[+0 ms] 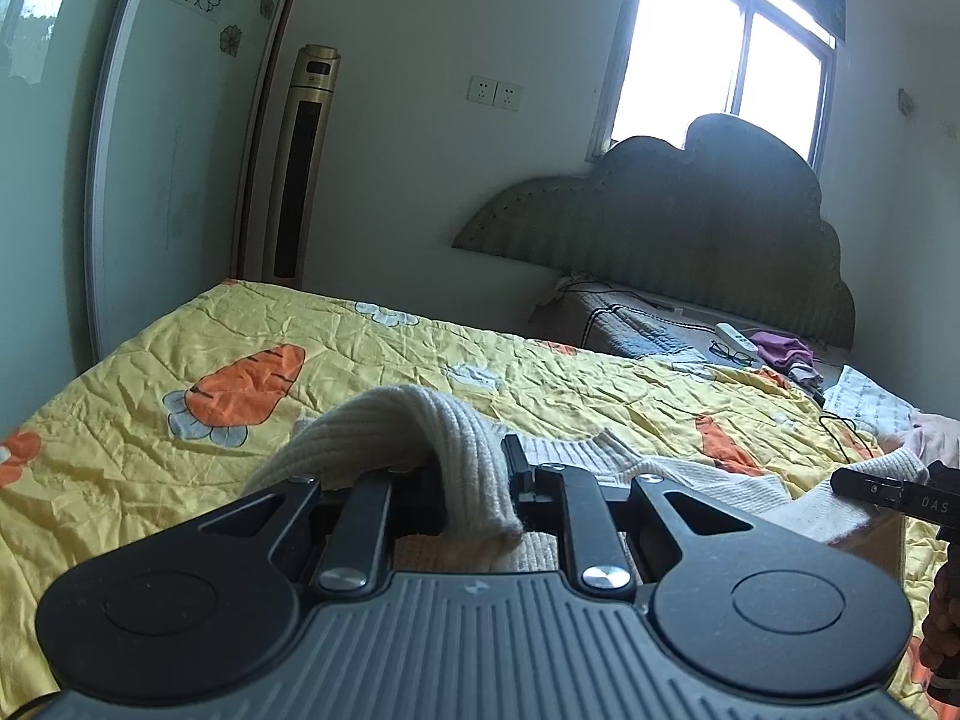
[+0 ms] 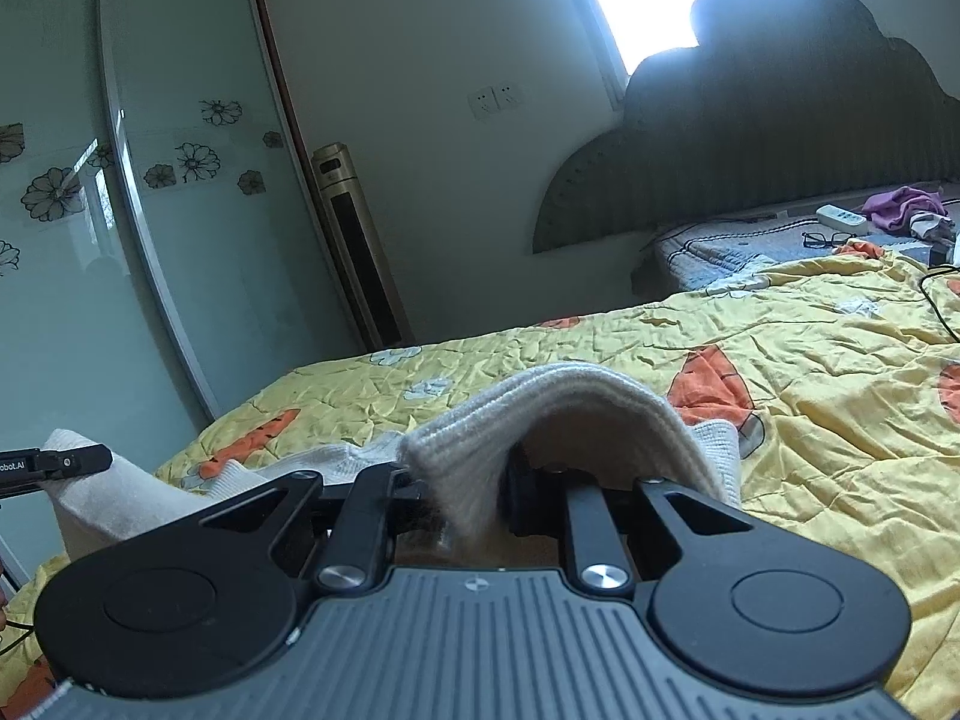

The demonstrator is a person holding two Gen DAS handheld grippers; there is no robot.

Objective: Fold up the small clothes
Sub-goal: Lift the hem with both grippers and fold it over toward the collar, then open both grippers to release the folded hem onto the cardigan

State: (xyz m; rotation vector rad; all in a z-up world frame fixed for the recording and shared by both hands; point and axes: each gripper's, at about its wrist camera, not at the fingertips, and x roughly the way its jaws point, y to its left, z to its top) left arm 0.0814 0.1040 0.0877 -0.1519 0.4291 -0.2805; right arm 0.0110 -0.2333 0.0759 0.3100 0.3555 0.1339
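A cream ribbed knit garment (image 1: pixel 456 444) lies on the yellow carrot-print bedspread (image 1: pixel 180 354). My left gripper (image 1: pixel 474 480) is shut on a ribbed edge of it, which drapes over the fingers and hides the tips. My right gripper (image 2: pixel 474 480) is shut on another ribbed edge of the same garment (image 2: pixel 558 414), lifted off the bedspread (image 2: pixel 840 396). The right gripper shows at the right edge of the left wrist view (image 1: pixel 894 495). The left gripper shows at the left edge of the right wrist view (image 2: pixel 54 462). The garment hangs between them.
A green headboard (image 1: pixel 690 222) stands at the far end. A white remote (image 1: pixel 735 337), glasses (image 1: pixel 729 354), purple cloth (image 1: pixel 783 348) and a black cable (image 1: pixel 840 426) lie near it. A tower fan (image 1: pixel 303 162) and a glass wardrobe door (image 1: pixel 168 138) stand left.
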